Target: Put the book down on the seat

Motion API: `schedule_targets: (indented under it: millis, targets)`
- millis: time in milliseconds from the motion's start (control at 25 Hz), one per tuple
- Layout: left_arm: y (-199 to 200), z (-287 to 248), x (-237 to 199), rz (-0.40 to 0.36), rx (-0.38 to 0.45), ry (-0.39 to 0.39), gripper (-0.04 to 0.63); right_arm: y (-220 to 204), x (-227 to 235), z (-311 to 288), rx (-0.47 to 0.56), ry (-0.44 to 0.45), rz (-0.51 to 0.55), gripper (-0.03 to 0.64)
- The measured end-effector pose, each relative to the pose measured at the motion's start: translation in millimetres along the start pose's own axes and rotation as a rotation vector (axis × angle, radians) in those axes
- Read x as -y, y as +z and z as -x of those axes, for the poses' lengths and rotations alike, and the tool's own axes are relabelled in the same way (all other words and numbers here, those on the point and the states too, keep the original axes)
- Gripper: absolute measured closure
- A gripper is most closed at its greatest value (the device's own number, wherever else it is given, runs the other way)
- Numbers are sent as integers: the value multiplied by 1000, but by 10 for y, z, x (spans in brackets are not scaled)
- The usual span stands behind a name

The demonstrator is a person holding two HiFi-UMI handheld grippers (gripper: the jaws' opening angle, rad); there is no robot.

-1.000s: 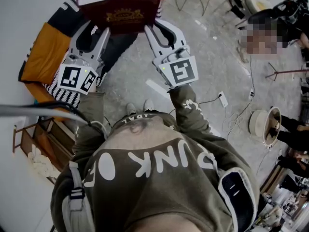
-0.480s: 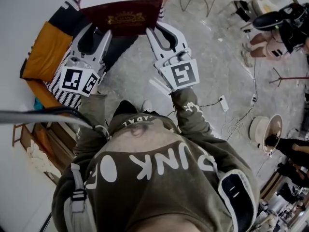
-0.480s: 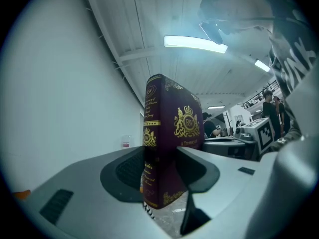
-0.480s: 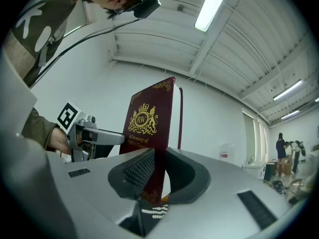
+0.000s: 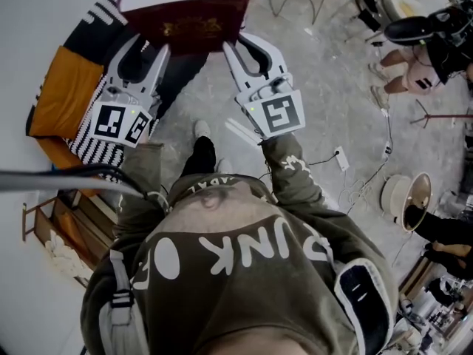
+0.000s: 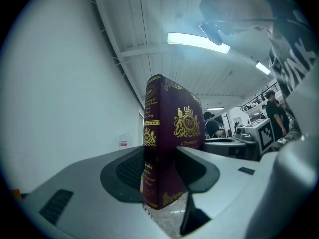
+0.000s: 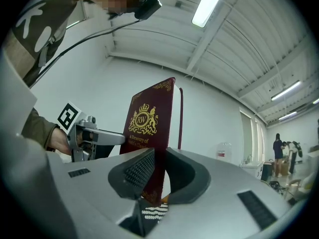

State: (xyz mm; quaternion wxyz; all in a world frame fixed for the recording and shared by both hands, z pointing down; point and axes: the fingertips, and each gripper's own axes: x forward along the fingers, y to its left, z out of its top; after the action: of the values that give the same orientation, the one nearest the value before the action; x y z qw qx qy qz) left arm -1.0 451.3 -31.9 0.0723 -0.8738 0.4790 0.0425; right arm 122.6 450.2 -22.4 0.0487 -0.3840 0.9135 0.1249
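Note:
A thick maroon book [image 5: 183,21] with gold print is held level between both grippers, its white page edge facing away from me. My left gripper [image 5: 160,49] is shut on its near left corner and my right gripper [image 5: 228,44] on its near right corner. The book hangs over the seat [image 5: 65,87], an armchair with orange, black and striped cushions at the upper left. In the left gripper view the book [image 6: 172,128] stands between the jaws of my left gripper [image 6: 159,176], pads pressed on its covers. The right gripper view shows the book [image 7: 149,126] clamped the same way by my right gripper [image 7: 155,176].
A low wooden shelf [image 5: 55,231] stands at the lower left by the wall. Cables and a power strip [image 5: 341,152] lie on the concrete floor to the right, near a round basket [image 5: 405,191]. People and chairs stand at the far right.
The person has taken a step forward, and a dark shoe now shows ahead of the body. Both grippers have carried the book along toward the seat, grip unchanged.

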Motion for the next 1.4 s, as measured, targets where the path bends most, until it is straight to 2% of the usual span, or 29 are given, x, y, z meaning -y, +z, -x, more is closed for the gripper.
schedule_targets:
  millis: [640,1000,1400]
  targets:
    - [-235,-950,-1600,44,18,-23,419,-355,520,-1718,-31,-34,15,538]
    - [-510,-1404,-1950,68,-8,-29,419,-670,861,-2141,-54,-45,-9,538]
    - [-1110,-2083,-2532,97,-60,17,419,-1364,1375,-2853,-82,-4,-53,538]
